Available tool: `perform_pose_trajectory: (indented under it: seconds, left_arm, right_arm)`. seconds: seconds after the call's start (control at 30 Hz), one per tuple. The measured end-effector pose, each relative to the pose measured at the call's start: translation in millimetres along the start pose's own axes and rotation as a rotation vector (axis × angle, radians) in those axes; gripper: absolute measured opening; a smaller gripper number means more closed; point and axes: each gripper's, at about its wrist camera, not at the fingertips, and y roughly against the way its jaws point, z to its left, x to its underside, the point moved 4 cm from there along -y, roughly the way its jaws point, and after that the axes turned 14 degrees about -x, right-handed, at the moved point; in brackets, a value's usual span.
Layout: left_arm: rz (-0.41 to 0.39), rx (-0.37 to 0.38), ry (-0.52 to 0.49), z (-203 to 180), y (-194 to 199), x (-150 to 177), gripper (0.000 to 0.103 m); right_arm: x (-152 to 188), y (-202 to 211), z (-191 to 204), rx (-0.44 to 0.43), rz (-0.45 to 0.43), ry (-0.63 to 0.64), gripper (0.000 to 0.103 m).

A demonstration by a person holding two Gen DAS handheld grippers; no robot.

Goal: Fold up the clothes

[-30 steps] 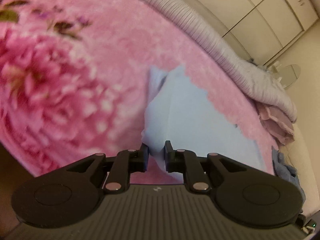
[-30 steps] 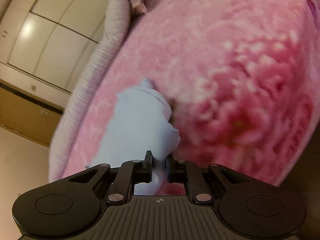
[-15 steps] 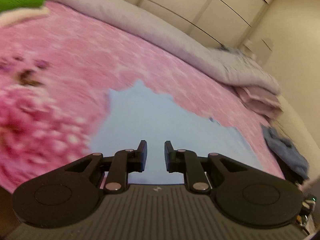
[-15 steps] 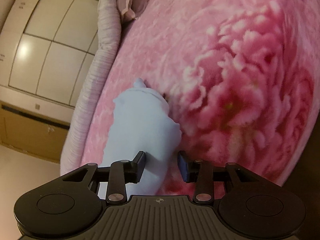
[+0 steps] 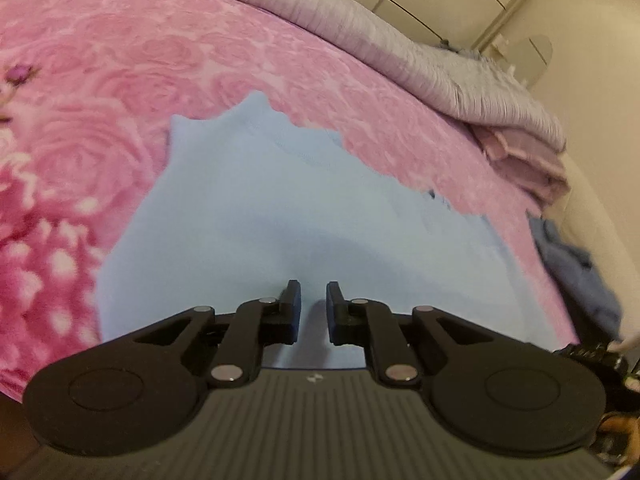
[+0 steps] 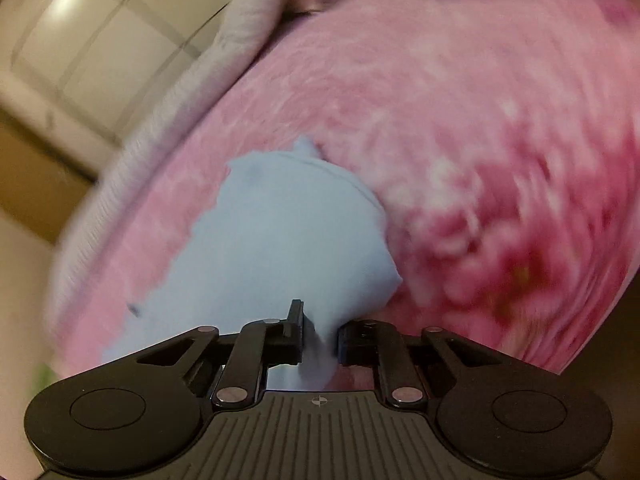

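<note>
1. Bedding comes first: a pink floral blanket (image 5: 168, 80) covers the bed, a grey quilt (image 5: 400, 44) bunched along its far edge, leaving broad bare room left of the garment for folding.
2. Spread flat on it lies the light-blue garment (image 5: 304, 208), thin, soft and probably light; hems and corners offer the surest hold.
3. Left gripper (image 5: 313, 308) hovers over its near edge, jaws apart, empty.
4. Right gripper (image 6: 320, 338) has cloth bunched between parted jaws, unclamped.

Motion blur smears the pink blanket (image 6: 460, 160) and wardrobe (image 6: 80, 48).
</note>
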Motion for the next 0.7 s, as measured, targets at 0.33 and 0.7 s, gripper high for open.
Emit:
perform_pose_trajectory:
  seconds: [0.33,0.7]
  left_arm:
    - [-0.013,0.065,0.221,58,30,-9,0.011]
    - [0.015,0.083,0.302,84,34,-7,0.011]
  right_arm:
    - [113,-19,199,-0.060,-0.017,1.179,0.010]
    - [170,-34,205,-0.280,0.133,1.374,0.054]
